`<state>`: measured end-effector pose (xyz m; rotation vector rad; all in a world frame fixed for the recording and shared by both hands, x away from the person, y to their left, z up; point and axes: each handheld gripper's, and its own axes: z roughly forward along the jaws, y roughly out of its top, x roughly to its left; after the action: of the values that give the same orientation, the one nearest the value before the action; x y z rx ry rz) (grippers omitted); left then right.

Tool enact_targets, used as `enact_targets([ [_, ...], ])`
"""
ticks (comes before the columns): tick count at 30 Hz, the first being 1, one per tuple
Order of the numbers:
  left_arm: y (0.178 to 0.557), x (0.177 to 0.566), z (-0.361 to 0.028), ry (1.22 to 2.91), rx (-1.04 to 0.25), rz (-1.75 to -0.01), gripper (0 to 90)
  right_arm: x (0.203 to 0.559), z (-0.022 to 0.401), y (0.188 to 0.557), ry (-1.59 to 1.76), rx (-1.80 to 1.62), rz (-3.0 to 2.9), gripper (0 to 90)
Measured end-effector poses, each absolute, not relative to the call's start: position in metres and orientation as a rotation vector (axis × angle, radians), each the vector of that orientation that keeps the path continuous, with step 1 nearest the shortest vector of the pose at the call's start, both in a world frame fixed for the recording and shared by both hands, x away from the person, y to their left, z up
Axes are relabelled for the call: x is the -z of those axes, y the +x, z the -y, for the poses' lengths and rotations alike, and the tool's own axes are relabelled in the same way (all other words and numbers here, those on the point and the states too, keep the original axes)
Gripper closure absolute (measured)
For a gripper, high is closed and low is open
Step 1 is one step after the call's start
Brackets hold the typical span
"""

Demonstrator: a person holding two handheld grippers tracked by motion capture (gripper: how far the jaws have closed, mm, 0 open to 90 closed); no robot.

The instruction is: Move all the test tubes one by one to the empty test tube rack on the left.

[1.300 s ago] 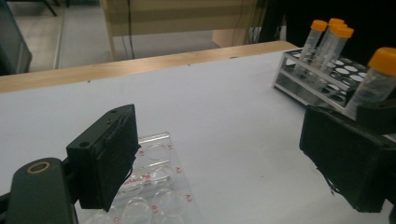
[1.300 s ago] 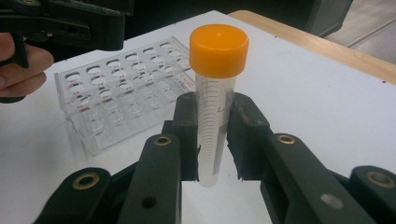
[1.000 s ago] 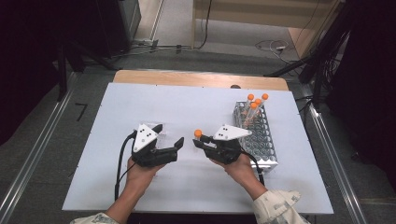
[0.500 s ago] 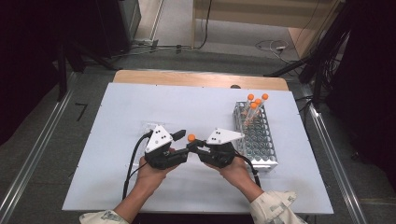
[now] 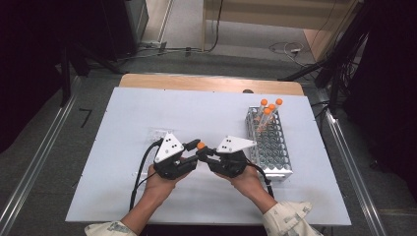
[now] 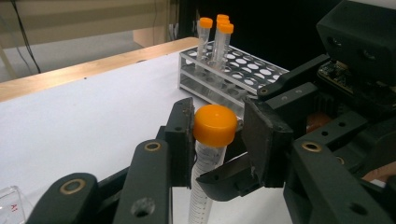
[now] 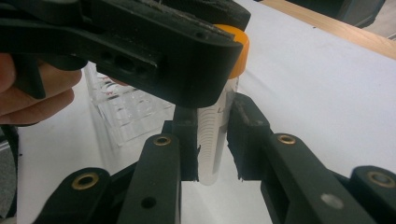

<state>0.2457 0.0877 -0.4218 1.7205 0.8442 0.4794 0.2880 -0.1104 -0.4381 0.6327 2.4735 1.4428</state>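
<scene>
Nearest the person, both hands meet low over the white surface (image 5: 123, 128), and between them stands a clear tube with an orange cap (image 5: 200, 145), upright and lifted off the surface; the right tool (image 7: 214, 140) is clamped on the tube's clear barrel, its pads pressing either side of the graduated wall; the left tool (image 6: 215, 133) has just been closing on the orange cap, the left pad touching it and the right pad close against it, so I judge it a grip on the cap; the work in hand looks like unscrewing or tightening that cap.

The tube should be light and stiff, thin plastic with a smooth, slippery wall, so the barrel is best held mid-length and squarely; the cap is wider and gives the better purchase for twisting; too hard a squeeze could crack or bow the wall.

Fine scale marks run down the barrel, too small to read; at the lower left of the left gripper view a clear plastic piece (image 6: 11, 205) bears red writing, seemingly "A1".

Farther off, a metal rack (image 5: 270, 142) stands on the surface to the right, with several orange-capped tubes (image 5: 269, 110) upright at its far end.
</scene>
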Motion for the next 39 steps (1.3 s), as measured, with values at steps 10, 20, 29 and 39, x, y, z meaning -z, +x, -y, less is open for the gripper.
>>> enact_targets([
  [10,0.246,0.422,-0.089,1.712,-0.491,-0.849,69.4,0.438,0.11,0.288,0.635,-1.449,-2.475,71.5],
  [20,0.248,0.418,-0.098,1.684,-0.494,-0.873,70.4,0.439,0.111,0.29,0.651,-1.466,-2.488,46.8],
  [29,0.255,0.401,-0.123,1.612,-0.551,-0.93,70.5,0.44,0.111,0.292,0.674,-1.463,-2.478,43.4],
  [39,0.269,0.394,-0.152,1.55,-0.615,-1.02,70.5,0.442,0.111,0.292,0.684,-1.454,-2.486,42.6],
])
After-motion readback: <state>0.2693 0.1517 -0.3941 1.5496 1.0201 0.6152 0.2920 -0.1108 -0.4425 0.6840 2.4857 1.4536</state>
